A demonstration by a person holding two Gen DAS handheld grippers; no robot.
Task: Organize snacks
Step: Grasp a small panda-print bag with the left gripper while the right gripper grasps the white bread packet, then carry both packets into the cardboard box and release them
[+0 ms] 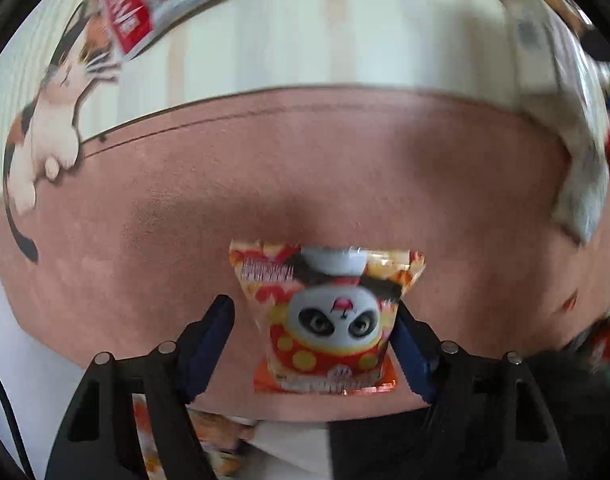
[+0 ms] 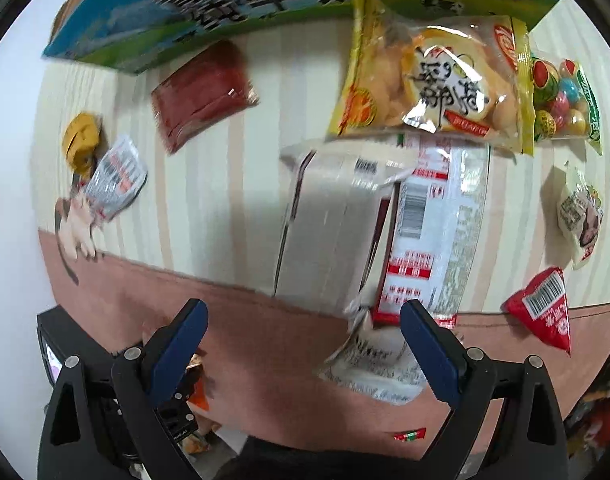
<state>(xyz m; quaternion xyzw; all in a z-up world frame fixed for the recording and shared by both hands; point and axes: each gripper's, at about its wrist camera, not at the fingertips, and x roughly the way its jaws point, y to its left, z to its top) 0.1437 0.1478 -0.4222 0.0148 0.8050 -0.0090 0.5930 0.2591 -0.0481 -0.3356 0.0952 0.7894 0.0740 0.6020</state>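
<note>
Two grippers are working over a snack-strewn table (image 2: 233,184), the left one straddling a panda packet.

The left gripper (image 1: 315,334) is sitting with its fingers (image 1: 209,344) spread apart around the panda snack packet (image 1: 325,320), which is lying on the pink band of the table cover (image 1: 265,184); the right finger appears to be touching the packet's edge while the left one is standing clear of it. The right gripper (image 2: 303,344) is hovering with its fingers (image 2: 179,348) released and holding nothing, above a white and red wrapper (image 2: 421,232) lying beside a grey-white packet (image 2: 325,224). Farther back, a yellow snack bag (image 2: 429,80), a dark red packet (image 2: 203,90) and a blue-green milk carton box (image 2: 209,12) are lying on the striped part. A red triangular packet (image 2: 543,308) is lying off to the right.
</note>
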